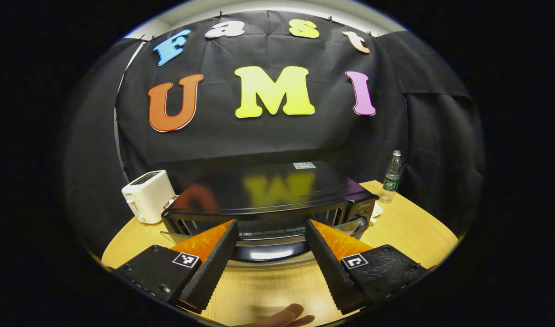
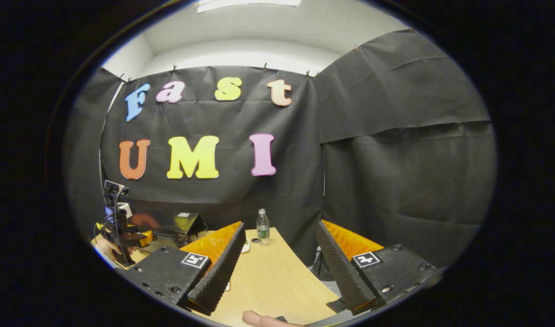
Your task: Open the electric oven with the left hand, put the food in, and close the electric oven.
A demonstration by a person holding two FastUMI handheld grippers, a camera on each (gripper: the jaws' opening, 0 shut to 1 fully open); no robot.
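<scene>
In the left gripper view I have the left gripper (image 1: 270, 261) spread wide over the wooden table (image 1: 409, 227), nothing between its fingers. Dead ahead at twelve o'clock sits the electric oven (image 1: 270, 200), black, its glossy top mirroring the wall. Its glass door (image 1: 263, 247) hangs down partway open, the lower edge with the handle just past my fingertips, and I can see the wire rack (image 1: 268, 229) inside. At ten o'clock, just beside the oven's left end, stands a white toaster (image 1: 148, 195). At two o'clock, off the oven's right corner, a clear water bottle (image 1: 392, 177) with a green label stands upright, and a small white item (image 1: 377, 210) lies near the oven's control end; I cannot tell what it is. A fingertip (image 1: 286, 315) shows at six o'clock. I cannot make out any food here.

In the right gripper view the right gripper (image 2: 277, 263) is also wide apart and holds nothing, hovering over the table's edge. The bottle stands at twelve o'clock. At nine o'clock I see the oven, with the other gripper and its hand (image 2: 105, 247) in front of it
</scene>
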